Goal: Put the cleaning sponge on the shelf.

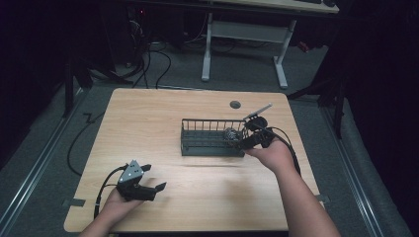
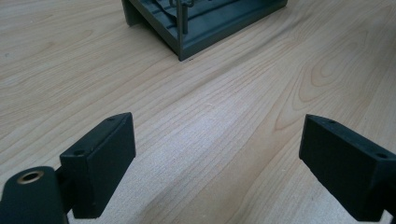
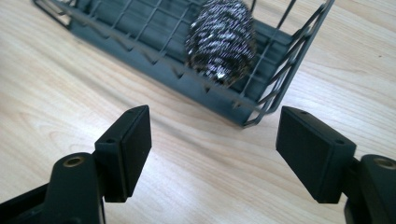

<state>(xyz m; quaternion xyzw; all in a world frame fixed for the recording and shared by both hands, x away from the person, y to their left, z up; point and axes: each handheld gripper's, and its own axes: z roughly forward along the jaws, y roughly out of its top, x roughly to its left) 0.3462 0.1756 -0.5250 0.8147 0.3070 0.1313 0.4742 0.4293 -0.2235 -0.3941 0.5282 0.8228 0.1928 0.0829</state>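
Observation:
A dark grey wire rack [image 1: 210,138] stands on the wooden table [image 1: 148,128] right of centre. A steel-wool scrubber [image 1: 230,135] sits inside its right end; in the right gripper view the scrubber [image 3: 221,39] is just beyond the rack's wire corner [image 3: 280,74]. My right gripper [image 1: 247,141] is open at the rack's right front corner, nothing between its jaws [image 3: 214,149]. My left gripper [image 1: 154,178] is open near the table's front left, jaws wide over bare wood [image 2: 217,154], with the rack's corner [image 2: 187,44] farther ahead.
A thin metal rod [image 1: 258,112] sticks up from behind the right gripper. A round grommet [image 1: 235,104] sits near the table's far edge. Beyond the table stand a white desk frame [image 1: 244,44] and cables on the floor.

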